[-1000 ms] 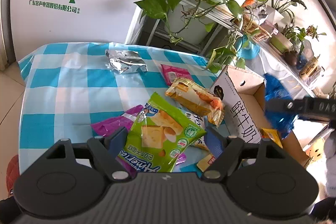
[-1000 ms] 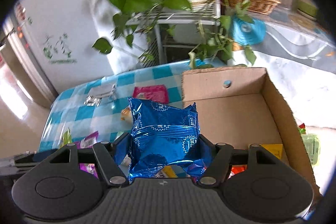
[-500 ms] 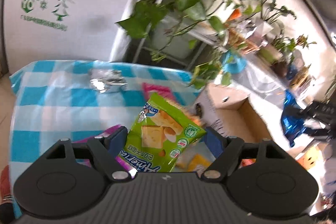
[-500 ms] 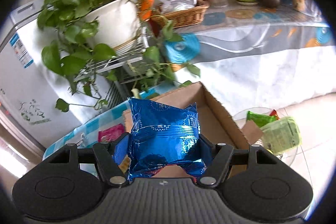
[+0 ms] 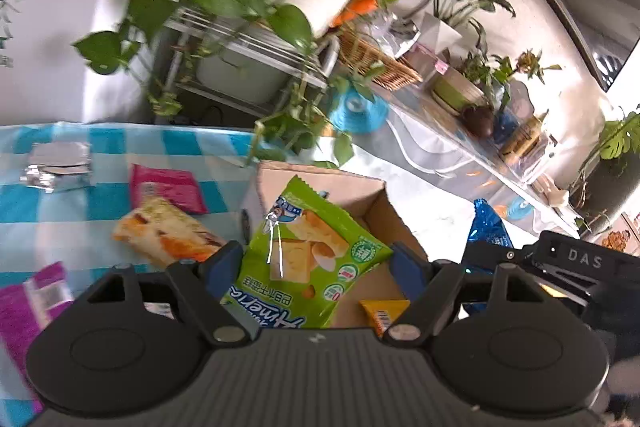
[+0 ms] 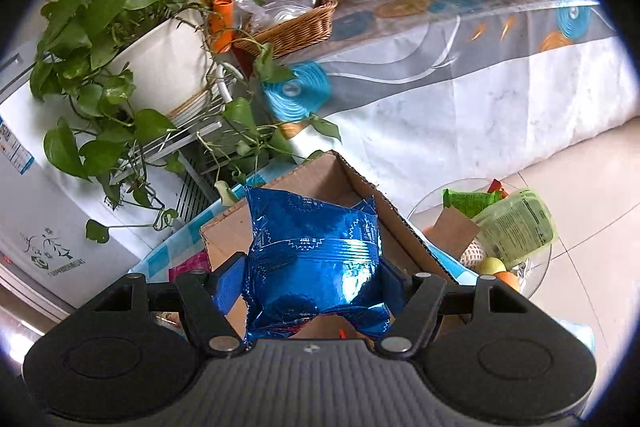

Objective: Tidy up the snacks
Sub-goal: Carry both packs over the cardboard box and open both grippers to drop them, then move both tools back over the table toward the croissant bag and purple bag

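Left gripper (image 5: 316, 263): blue pads closed against both sides of a green snack packet (image 5: 308, 263), jaws about half spread to the packet's width. Packet held tilted, in front of and above the open cardboard box (image 5: 372, 195). Its lower part covers the box's near-left corner in the left wrist view.

Right gripper (image 6: 310, 277): pads pressed on a shiny blue foil bag (image 6: 316, 263), puffed, upright between the fingers. Jaws roughly half spread. Bag hangs in front of the box (image 6: 360, 183); whether it is over the opening or just short of it I cannot tell. In the left wrist view the same blue bag (image 5: 486, 231) shows at the box's right side, with the right gripper's black body beside it.

Inside the box: a small yellow packet (image 5: 384, 311) on the floor, near corner.

Table with blue-and-white checked cloth (image 5: 48, 203): box sits at its right edge. On the cloth, left of the box: a pink packet (image 5: 166, 187), an orange-and-cream wrapped snack (image 5: 168, 237) just in front of it, a silver foil packet (image 5: 58, 165) towards the far left edge, a purple packet (image 5: 28, 307) at the near left.

Behind the table: potted trailing plants (image 6: 104, 39) on a wire rack. A wicker basket (image 6: 296, 27) on a long counter. Glass side table (image 6: 532, 267) to the right of the box, holding fruit and green packets.
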The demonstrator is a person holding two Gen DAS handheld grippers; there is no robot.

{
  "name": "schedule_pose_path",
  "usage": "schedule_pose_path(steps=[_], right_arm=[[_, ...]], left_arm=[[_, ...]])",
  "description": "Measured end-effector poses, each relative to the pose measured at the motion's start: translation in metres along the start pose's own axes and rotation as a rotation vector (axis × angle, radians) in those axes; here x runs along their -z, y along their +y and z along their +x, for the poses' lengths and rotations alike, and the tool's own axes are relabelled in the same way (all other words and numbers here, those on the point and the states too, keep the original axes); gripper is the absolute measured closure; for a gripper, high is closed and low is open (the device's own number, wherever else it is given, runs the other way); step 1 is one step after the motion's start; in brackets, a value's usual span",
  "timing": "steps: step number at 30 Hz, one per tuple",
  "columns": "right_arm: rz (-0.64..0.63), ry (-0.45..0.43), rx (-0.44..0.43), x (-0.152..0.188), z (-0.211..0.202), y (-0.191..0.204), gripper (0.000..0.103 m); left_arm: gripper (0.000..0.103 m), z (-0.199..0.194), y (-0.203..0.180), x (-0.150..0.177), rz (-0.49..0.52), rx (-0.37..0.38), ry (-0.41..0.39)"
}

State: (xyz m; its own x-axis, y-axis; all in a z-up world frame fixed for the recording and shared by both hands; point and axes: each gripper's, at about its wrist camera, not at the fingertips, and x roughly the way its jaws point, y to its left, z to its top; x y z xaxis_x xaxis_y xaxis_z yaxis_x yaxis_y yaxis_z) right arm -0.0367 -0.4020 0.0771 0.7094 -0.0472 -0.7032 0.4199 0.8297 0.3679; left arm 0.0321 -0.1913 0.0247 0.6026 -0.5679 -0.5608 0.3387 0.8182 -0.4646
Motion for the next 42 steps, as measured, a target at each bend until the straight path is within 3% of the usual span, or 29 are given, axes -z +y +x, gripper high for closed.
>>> schedule_pose_path(steps=[15,18,21,30,42], right_arm=[[0.096,0.001,0.041,-0.004,0.005,-0.014,0.028],[0.120,0.005,0.045,-0.004,0.007,-0.017,0.025],[0.147,0.004,0.052,-0.005,0.007,-0.020,0.021],[0.145,0.000,0.024,-0.005,0.007,-0.017,0.016],[0.046,0.019,-0.044,-0.002,0.012,0.007,0.013]], left_arm=[[0.023,0.057,-0.039,-0.004,0.056,-0.016,0.054],[0.012,0.060,-0.046,-0.007,0.083,-0.035,0.062],[0.004,0.054,-0.049,-0.012,0.100,-0.050,0.049],[0.004,0.031,-0.038,-0.025,0.132,-0.090,0.025],[0.004,-0.007,0.022,-0.036,0.113,-0.149,0.036]])
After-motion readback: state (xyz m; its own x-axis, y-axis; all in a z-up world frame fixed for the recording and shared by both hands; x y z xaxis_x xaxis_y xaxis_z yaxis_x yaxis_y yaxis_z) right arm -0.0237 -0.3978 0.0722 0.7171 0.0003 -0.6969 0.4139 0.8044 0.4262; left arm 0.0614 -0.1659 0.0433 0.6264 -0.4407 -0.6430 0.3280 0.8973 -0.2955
